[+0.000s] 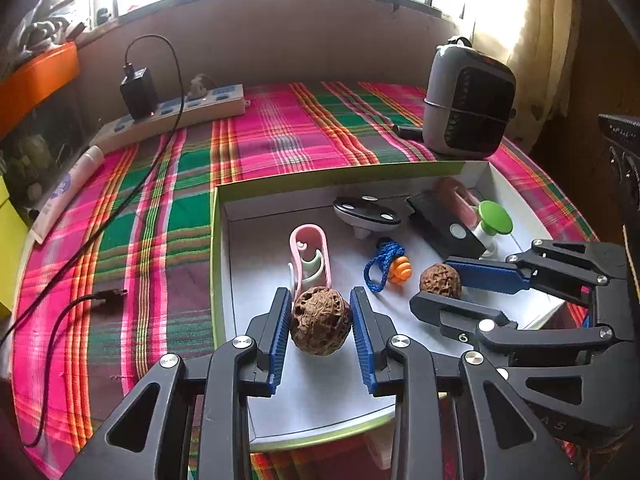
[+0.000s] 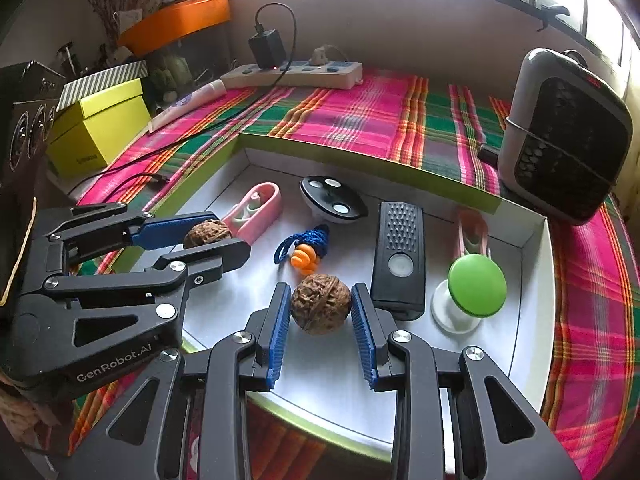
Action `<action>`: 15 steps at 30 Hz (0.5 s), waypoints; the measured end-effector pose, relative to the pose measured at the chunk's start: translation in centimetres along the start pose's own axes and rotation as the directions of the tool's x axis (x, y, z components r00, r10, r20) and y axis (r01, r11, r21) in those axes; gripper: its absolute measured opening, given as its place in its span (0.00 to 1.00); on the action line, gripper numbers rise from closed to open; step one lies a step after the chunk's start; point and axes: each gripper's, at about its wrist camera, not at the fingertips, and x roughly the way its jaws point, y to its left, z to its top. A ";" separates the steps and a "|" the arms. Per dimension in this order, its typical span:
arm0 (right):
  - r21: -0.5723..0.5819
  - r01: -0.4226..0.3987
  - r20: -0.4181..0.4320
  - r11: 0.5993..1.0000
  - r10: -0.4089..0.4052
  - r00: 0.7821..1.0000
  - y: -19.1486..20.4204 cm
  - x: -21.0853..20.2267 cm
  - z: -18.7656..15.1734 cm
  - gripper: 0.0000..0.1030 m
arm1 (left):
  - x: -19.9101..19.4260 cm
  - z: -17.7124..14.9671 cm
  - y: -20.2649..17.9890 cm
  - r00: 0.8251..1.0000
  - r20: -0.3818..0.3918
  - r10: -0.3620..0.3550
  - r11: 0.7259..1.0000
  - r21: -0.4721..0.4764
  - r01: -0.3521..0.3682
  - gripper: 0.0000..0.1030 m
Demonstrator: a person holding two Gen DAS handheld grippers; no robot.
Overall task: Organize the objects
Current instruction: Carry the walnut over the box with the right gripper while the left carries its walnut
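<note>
The left gripper [image 1: 320, 322] has its two blue-padded fingers [image 1: 280, 332] clamped on a brown wrinkled walnut [image 1: 321, 321], one pad against each side. The right gripper [image 2: 320, 316] grips a second walnut [image 2: 321, 309] the same way, pads [image 2: 362, 332] pressed to its flanks. Both grippers point downward over a shallow white tray with a green rim [image 2: 536, 280], the two walnuts held above its white floor, side by side and a little apart.

Farther in, the tray holds a blue cord with an orange ridged piece [image 2: 302, 252], a pink clip [image 2: 256, 208], a round black-and-white dome [image 2: 332, 200], a black rectangular device with a round button [image 2: 398, 256], and a green knob on a white base [image 2: 476, 290].

The tray sits on a pink and green plaid cloth [image 1: 160, 208]. Beyond it stand a grey heater [image 1: 468, 100], a white power strip [image 1: 180, 114] with a black charger [image 1: 138, 92] plugged in, and a yellow box [image 2: 96, 132].
</note>
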 end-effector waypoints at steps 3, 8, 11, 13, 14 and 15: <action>-0.007 0.003 0.003 1.000 -0.003 1.000 0.0 0.1 0.0 0.31 | 0.1 0.0 -0.1 1.000 0.000 0.008 1.000 0.009 -0.008 0.27; -0.006 0.006 0.005 1.000 -0.006 1.000 0.1 0.1 0.1 0.31 | 0.1 0.0 -0.2 1.000 0.000 0.008 1.000 0.008 -0.008 0.27; -0.007 0.007 0.005 1.000 -0.007 1.000 0.1 0.1 0.1 0.31 | 0.0 0.0 -0.2 1.000 0.000 0.008 1.000 0.009 -0.008 0.28; -0.008 0.008 0.006 1.000 -0.008 1.000 0.1 0.1 0.0 0.31 | 0.0 0.0 -0.2 1.000 0.000 0.008 1.000 0.008 -0.008 0.28; -0.010 0.010 0.005 1.000 -0.009 1.000 0.1 0.1 0.0 0.31 | 0.0 0.0 -0.2 1.000 -0.001 0.008 1.000 0.007 -0.008 0.28; -0.010 0.011 0.004 1.000 -0.011 1.000 0.1 0.1 0.0 0.31 | 0.0 0.1 -0.2 1.000 -0.001 0.008 1.000 0.007 -0.008 0.28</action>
